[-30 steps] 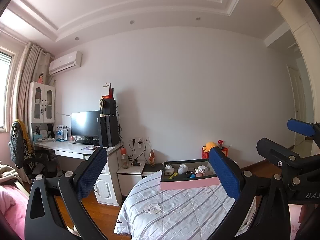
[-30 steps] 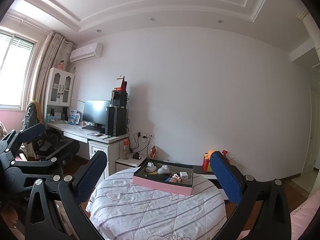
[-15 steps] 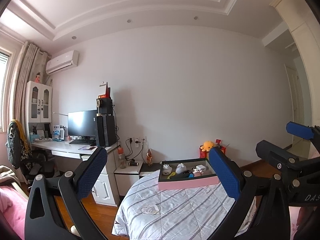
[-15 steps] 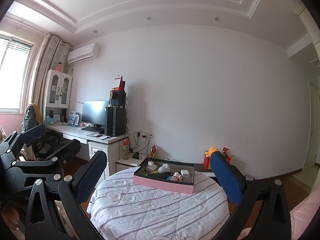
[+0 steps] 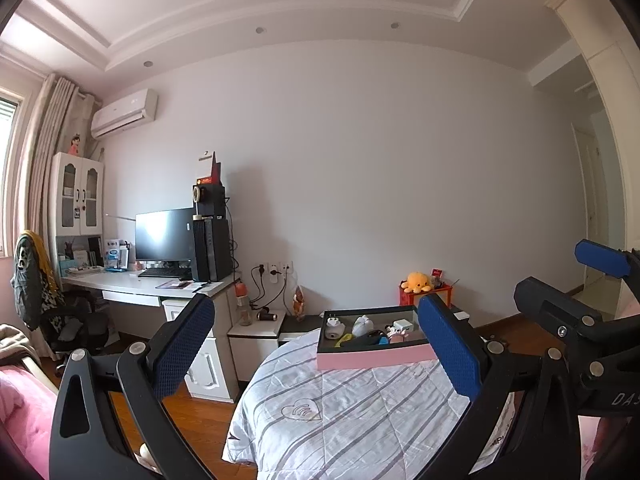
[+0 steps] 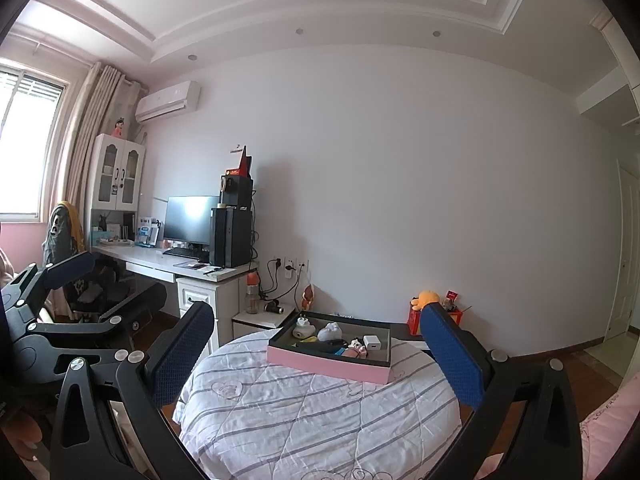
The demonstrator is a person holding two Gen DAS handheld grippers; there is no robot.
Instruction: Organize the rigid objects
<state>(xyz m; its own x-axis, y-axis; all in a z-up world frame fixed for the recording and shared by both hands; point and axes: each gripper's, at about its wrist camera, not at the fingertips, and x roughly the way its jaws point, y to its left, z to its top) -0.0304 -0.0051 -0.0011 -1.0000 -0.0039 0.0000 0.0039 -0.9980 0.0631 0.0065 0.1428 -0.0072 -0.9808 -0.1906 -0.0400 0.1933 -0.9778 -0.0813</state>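
A pink tray [image 5: 372, 359] [image 6: 328, 365] with a dark inside sits on a round table under a striped white quilt [image 5: 352, 408] [image 6: 312, 408]. Inside it lie several small objects: a white plug-like gadget [image 5: 333, 326] [image 6: 302, 326], a white lump [image 5: 362, 325] [image 6: 329, 331], a white charger cube [image 5: 403, 325] [image 6: 373, 342] and a small figurine [image 6: 355, 348]. My left gripper [image 5: 316, 344] is open, well short of the tray, with nothing between its blue pads. My right gripper [image 6: 316, 352] is open too, also short of the tray. Each gripper shows at the edge of the other's view.
A white desk [image 6: 176, 266] with a monitor and a black PC tower [image 6: 232, 236] stands left, with a chair beside it. A low nightstand [image 6: 260, 322] and a red box with an orange plush [image 5: 418, 282] sit against the far wall. Pink bedding [image 5: 16, 408] lies at the lower left.
Both views have shifted slightly, and the tray and table sit a little lower and nearer. Both grippers have stayed open and empty.
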